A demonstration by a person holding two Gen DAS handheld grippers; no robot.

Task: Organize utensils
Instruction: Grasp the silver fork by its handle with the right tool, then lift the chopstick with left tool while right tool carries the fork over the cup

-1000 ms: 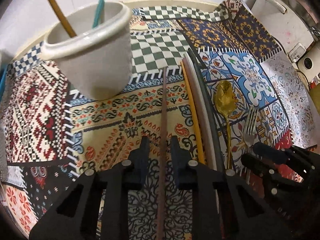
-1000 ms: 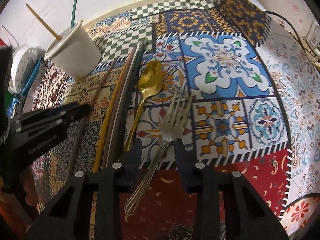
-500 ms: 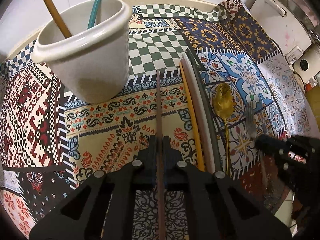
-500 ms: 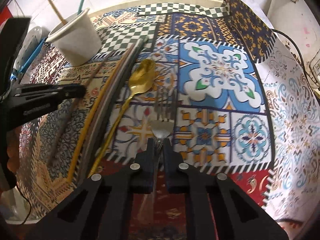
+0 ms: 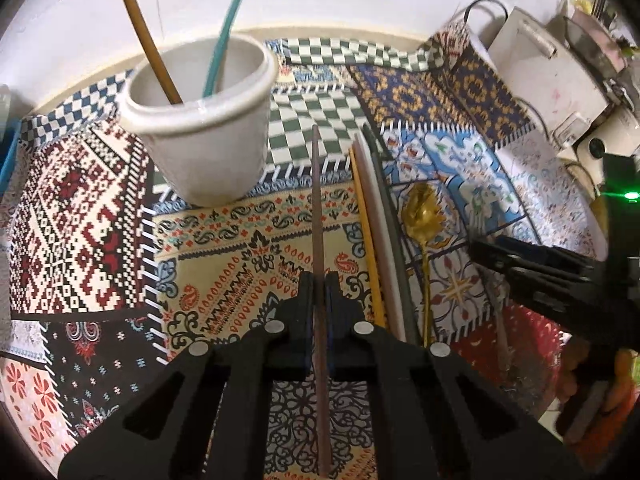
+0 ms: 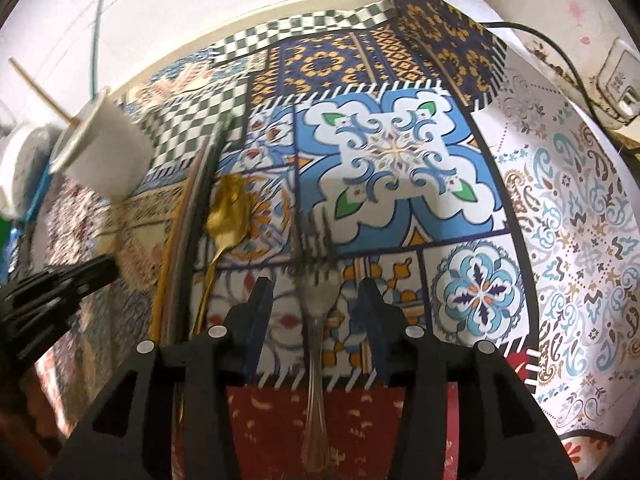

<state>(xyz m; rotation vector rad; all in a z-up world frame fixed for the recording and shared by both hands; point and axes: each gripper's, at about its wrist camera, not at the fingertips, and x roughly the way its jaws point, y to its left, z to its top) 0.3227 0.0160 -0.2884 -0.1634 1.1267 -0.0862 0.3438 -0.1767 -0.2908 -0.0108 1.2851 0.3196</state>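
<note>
The left gripper [image 5: 317, 292] is clamped tight on a brown chopstick [image 5: 316, 200], which runs up between its fingers and points toward the white cup [image 5: 208, 136]; the cup stands on the patterned tablecloth [image 5: 80, 216] just beyond the stick's tip, with an ochre stick [image 5: 140, 28] and a teal stick [image 5: 228, 28] leaning inside it. The right gripper [image 6: 316, 300] has just been opening; its jaws now stand partly apart on either side of the silver fork [image 6: 316, 320], with a clear gap on each side, so the fork lies loose on the cloth and is not gripped. Beside it, to the left in the right wrist view, lie a gold spoon [image 6: 226, 216] and a bundle of long sticks [image 5: 376, 220] in yellow, pale and dark, side by side and touching.

The main risk, as I judge it, is the long chopstick pivoting in so narrow a pinch; if its tip catches the cup's rim it could tip the cup or slip out; the two sticks already inside crowd the opening as well. The fork may need a fresh grip; on busy cloth a shallow close could skid off its thin handle; the two grippers also work close together and could knock.

No brand, label or writing can be read in either view.
</note>
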